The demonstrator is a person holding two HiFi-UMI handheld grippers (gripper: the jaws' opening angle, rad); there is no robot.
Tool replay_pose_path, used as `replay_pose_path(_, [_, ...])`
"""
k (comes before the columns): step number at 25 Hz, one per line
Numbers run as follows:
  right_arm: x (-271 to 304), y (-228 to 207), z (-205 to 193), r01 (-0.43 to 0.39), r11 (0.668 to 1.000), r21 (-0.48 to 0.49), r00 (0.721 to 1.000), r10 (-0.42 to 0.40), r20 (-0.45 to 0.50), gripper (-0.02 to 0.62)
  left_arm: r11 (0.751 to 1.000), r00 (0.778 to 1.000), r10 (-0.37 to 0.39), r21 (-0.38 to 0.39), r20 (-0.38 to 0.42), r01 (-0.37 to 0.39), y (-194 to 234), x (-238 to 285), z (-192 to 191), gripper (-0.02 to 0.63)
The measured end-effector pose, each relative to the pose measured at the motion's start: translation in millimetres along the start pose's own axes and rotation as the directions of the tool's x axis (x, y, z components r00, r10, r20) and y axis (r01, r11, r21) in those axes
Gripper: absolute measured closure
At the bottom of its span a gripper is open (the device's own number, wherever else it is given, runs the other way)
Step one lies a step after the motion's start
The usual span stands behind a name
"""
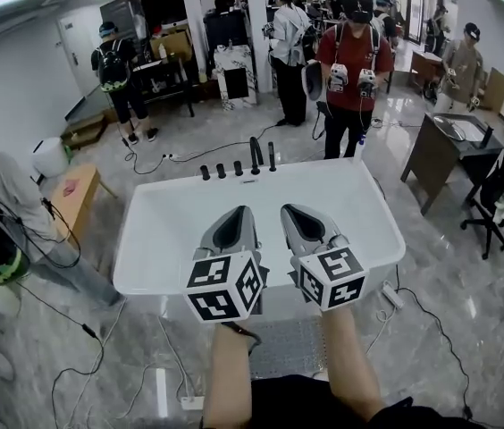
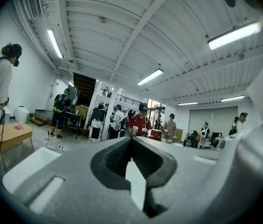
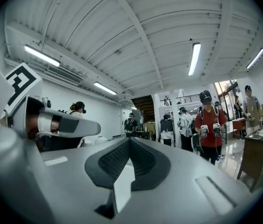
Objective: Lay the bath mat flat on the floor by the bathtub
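The grey bath mat (image 1: 281,347) lies on the floor in front of the white bathtub (image 1: 163,239), showing between my two forearms in the head view. Both grippers are raised side by side over the tub's near rim and point level, away from me. The left gripper (image 1: 239,211) is shut with nothing in it; in the left gripper view its jaws (image 2: 131,139) meet at the tips. My right gripper (image 1: 289,210) is also shut and empty, its jaws (image 3: 130,139) closed tip to tip. Neither touches the mat.
Black taps (image 1: 254,155) stand on the tub's far rim. A person in a red shirt (image 1: 352,70) stands beyond the tub, others further back. At the left are a seated person (image 1: 2,222) and a low wooden table (image 1: 78,199). A desk (image 1: 440,150), chair (image 1: 493,195) and power strip (image 1: 393,295) are at the right.
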State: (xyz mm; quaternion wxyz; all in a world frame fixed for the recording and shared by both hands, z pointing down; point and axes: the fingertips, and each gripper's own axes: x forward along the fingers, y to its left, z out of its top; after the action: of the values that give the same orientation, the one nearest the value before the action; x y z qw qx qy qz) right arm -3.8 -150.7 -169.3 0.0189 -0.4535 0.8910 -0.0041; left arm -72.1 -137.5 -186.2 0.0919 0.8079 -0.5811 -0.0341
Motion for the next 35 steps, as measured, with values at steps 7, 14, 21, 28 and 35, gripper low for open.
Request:
replay_pose_path(7, [-29.0, -6.8, 4.4, 0.003, 0.999, -0.034, 1.000, -0.002, 0.024, 0.589, 0.984, 0.994, 0.104, 0.144, 0.023, -0.106, 10.6, -23.8, -25.4, 0.600])
replay_pose_path(14, [-35.5, -23.8, -23.1, 0.047, 0.998, -0.050, 0.999, -0.047, 0.005, 0.589, 0.971, 0.989, 0.141, 0.188, 0.052, -0.149, 30.7, -37.0, -42.5, 0.600])
replay_pose_path(21, [-42.1, -21.1, -40.7, 0.060, 0.992, -0.113, 0.997, -0.053, 0.062, 0.589, 0.967, 0.987, 0.138, 0.203, 0.084, -0.152, 37.3, -47.6, -50.2, 0.600])
replay_pose_path(28, [-44.2, -31.2, -56.8, 0.079, 0.994, -0.071, 0.996, -0.077, 0.036, 0.589, 0.971, 0.985, 0.174, 0.164, 0.006, -0.172, 47.5, -40.2, -82.6, 0.601])
replay_pose_path(35, [-46.2, -36.5, -64.4, 0.078, 0.994, -0.080, 0.997, -0.078, 0.013, 0.589, 0.971, 0.978, 0.209, 0.126, -0.018, -0.205, 56.6, -39.5, -95.3, 0.601])
